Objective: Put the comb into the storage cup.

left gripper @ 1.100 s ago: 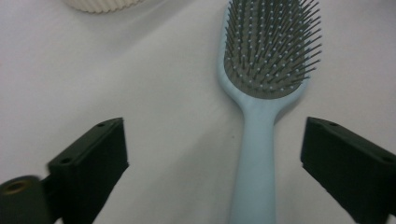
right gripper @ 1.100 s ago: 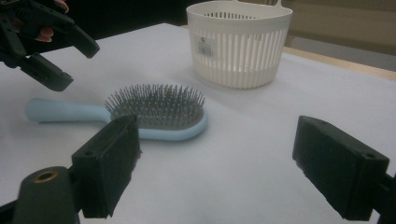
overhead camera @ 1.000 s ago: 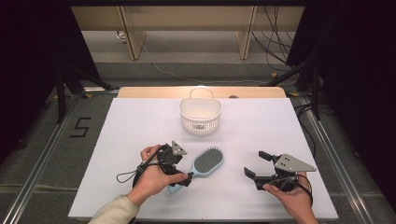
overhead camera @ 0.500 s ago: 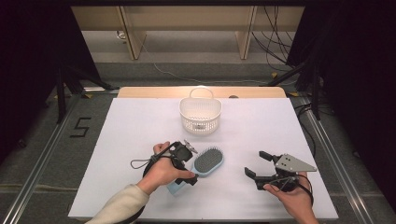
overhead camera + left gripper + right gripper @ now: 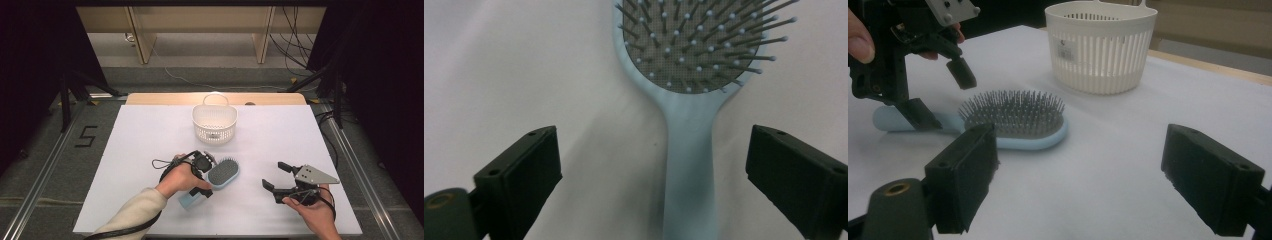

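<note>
So the light blue hairbrush (image 5: 220,176) is lying bristles-up on the white surface (image 5: 135,145), a bit toward the person's side and well apart from the white slotted basket (image 5: 215,123) sitting farther back near the middle.

The left gripper (image 5: 204,175) is hanging right over the brush handle, pointing down at it. In the left gripper view the handle (image 5: 689,170) is running straight up between the two black jaws, closer to the right one, with clear gaps on both sides. The jaws are standing wide, and they have just been closing a little with the handle between them, but the pads aren't pressing on it yet.

The right gripper (image 5: 278,177) is sitting off to the right of the brush, held just above the surface, its jaws spread wide with nothing between them. Its own view is looking across at the brush (image 5: 1013,120), the basket (image 5: 1100,47) and the left gripper (image 5: 940,95) straddling the handle.
</note>
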A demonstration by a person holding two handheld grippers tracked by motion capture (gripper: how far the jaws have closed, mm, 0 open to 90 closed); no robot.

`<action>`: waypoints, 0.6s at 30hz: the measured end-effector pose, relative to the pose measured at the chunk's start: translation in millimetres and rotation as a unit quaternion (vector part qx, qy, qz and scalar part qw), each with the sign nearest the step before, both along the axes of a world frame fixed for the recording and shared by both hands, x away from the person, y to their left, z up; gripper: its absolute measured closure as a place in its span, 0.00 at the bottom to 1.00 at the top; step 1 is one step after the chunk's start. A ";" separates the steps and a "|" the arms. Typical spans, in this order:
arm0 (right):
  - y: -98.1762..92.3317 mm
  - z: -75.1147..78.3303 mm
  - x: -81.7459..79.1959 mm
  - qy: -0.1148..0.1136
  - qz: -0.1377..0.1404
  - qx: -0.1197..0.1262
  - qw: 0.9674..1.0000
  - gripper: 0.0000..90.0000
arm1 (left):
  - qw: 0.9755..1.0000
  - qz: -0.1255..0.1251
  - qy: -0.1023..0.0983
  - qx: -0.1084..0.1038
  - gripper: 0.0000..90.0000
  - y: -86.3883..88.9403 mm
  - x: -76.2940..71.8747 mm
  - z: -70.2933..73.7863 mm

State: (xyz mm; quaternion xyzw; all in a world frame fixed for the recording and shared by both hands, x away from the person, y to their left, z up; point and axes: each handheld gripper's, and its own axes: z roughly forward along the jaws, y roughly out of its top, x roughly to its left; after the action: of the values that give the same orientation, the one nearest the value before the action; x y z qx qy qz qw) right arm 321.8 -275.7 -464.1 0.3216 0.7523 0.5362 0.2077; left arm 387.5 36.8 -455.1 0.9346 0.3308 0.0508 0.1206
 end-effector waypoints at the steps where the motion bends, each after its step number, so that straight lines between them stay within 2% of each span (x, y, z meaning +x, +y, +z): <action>1: -0.1 -0.1 0.0 0.000 0.000 0.000 1.000 0.18 | 1.000 -0.001 0.005 0.002 0.13 -0.8 0.3 -1.1; 6: -0.4 0.3 -0.1 0.001 -0.001 -0.001 1.000 0.18 | 1.000 -0.007 0.021 0.015 0.17 -2.5 2.2 -5.1; 14: -0.4 0.2 0.0 0.000 -0.001 -0.002 1.000 0.18 | 0.999 -0.012 0.028 0.013 0.19 -6.0 1.7 -6.8; 18: -0.5 0.3 -0.1 0.001 -0.002 -0.001 1.000 0.18 | 0.999 -0.019 0.034 0.019 0.22 -7.4 3.5 -6.9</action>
State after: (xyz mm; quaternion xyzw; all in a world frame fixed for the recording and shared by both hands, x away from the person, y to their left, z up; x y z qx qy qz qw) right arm 321.7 -276.2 -463.8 0.3230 0.7524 0.5349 0.2084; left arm 391.0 29.4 -462.0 0.9441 0.3156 0.0225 0.0925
